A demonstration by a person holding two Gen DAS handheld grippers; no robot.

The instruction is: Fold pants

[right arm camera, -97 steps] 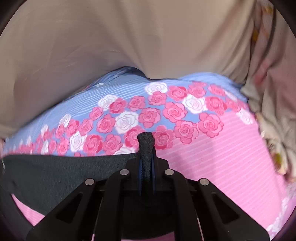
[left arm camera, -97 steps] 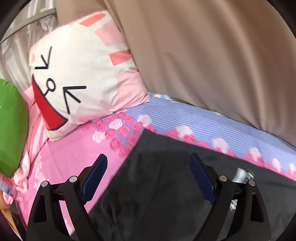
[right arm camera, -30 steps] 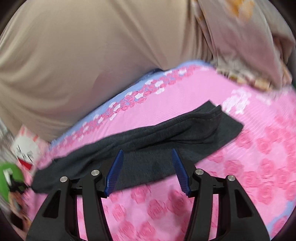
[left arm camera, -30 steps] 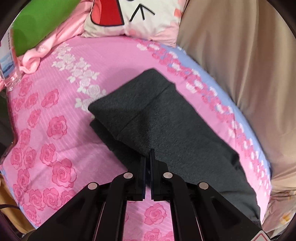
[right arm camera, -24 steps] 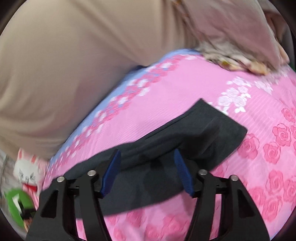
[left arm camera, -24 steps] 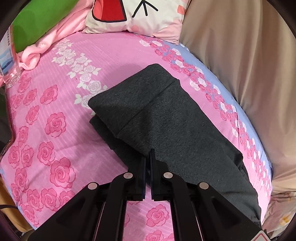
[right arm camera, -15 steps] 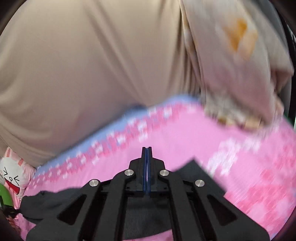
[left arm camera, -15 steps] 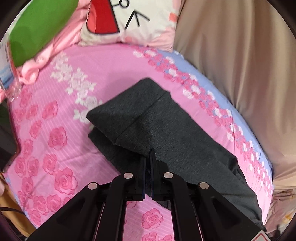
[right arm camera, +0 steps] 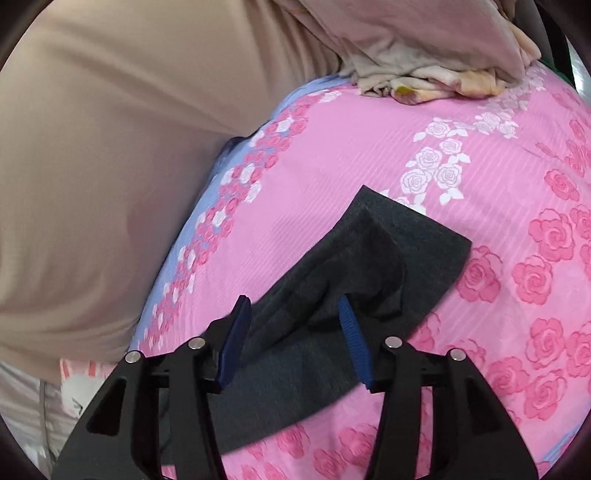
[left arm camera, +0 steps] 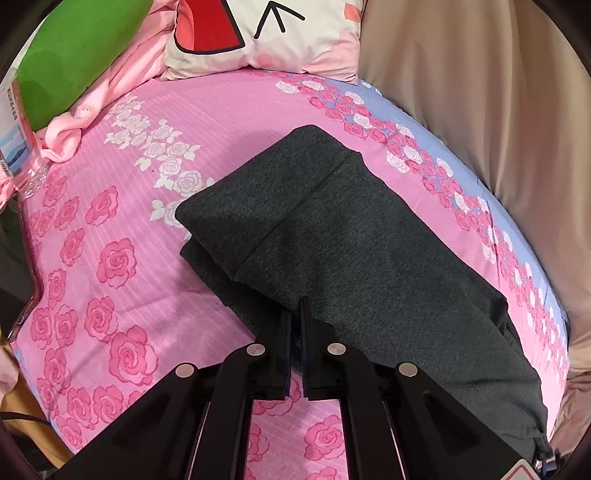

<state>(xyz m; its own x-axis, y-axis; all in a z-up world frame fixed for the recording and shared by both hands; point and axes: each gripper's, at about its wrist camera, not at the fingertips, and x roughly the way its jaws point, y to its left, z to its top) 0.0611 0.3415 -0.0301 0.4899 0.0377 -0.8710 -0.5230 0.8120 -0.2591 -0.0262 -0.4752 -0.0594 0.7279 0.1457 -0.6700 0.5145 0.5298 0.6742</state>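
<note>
Pinching pants (left arm camera: 354,236) edge, left fingers (left arm camera: 284,332) shut; right fingers (right arm camera: 351,328) just opened.

A bedroom in a home is showing here. A bed (left arm camera: 110,155) in a pink sheet printed with roses is spreading out ahead of both tongs. A cartoon-face pillow (left arm camera: 266,33) and a green cushion (left arm camera: 70,48) are lying at its head (far beyond the left tongs), a beige curtain (right arm camera: 110,147) is hanging alongside, and a crumpled blanket (right arm camera: 424,74) is sitting far beyond the right tongs.
</note>
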